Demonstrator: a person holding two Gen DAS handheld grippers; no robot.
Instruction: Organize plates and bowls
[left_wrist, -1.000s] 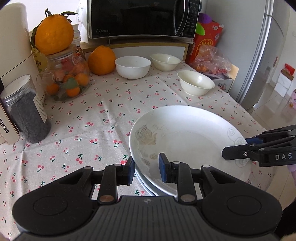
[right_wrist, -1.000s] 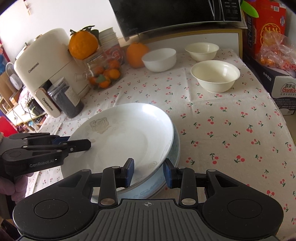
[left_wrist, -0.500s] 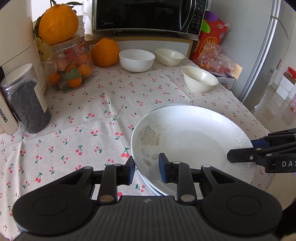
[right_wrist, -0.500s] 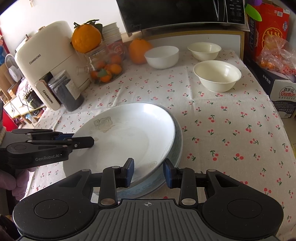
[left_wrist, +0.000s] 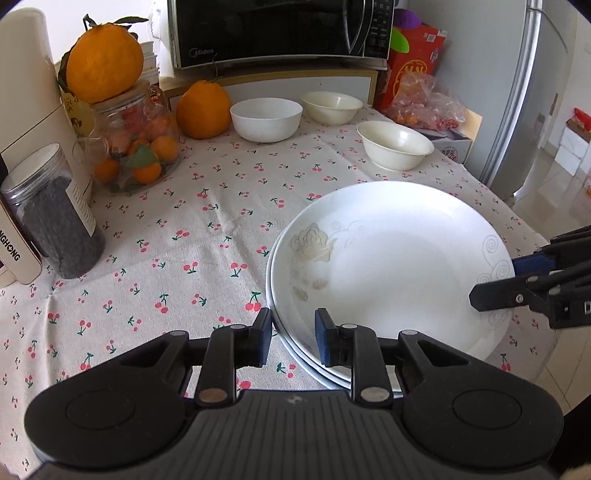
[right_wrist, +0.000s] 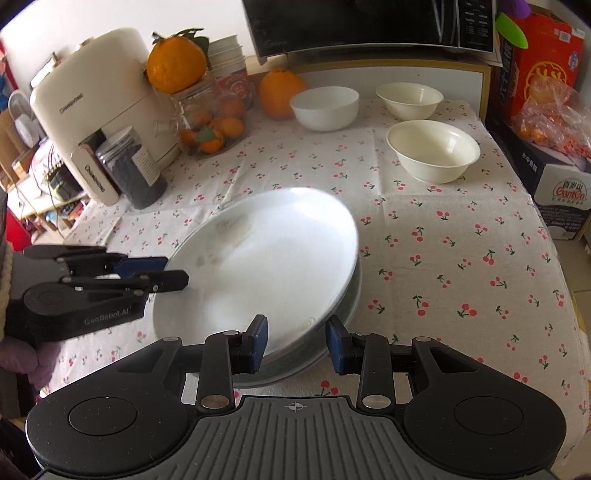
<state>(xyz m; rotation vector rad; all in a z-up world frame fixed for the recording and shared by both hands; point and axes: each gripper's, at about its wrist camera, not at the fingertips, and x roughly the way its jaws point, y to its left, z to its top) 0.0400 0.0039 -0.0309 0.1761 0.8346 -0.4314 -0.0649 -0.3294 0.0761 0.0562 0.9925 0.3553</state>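
Both grippers clamp opposite rims of the round white china plate (left_wrist: 399, 266) — left gripper (left_wrist: 291, 338), right gripper (right_wrist: 297, 341) — nested on the plate stack (right_wrist: 347, 306) near the table's front. Three white bowls (left_wrist: 394, 144) sit unstacked at the far side.

A home kitchen is showing here. A table under a cherry-print cloth (left_wrist: 184, 236) is filling the middle of the frame, with a microwave (left_wrist: 280, 29) sitting at the top centre. At upper left, a jar (left_wrist: 136, 147) of oranges and a cream appliance (right_wrist: 92, 110) are standing. Bowls (left_wrist: 266, 118) are waiting below the microwave, plates (left_wrist: 391, 258) are lying at lower right, and a fridge (left_wrist: 535, 92) is rising at the right edge.
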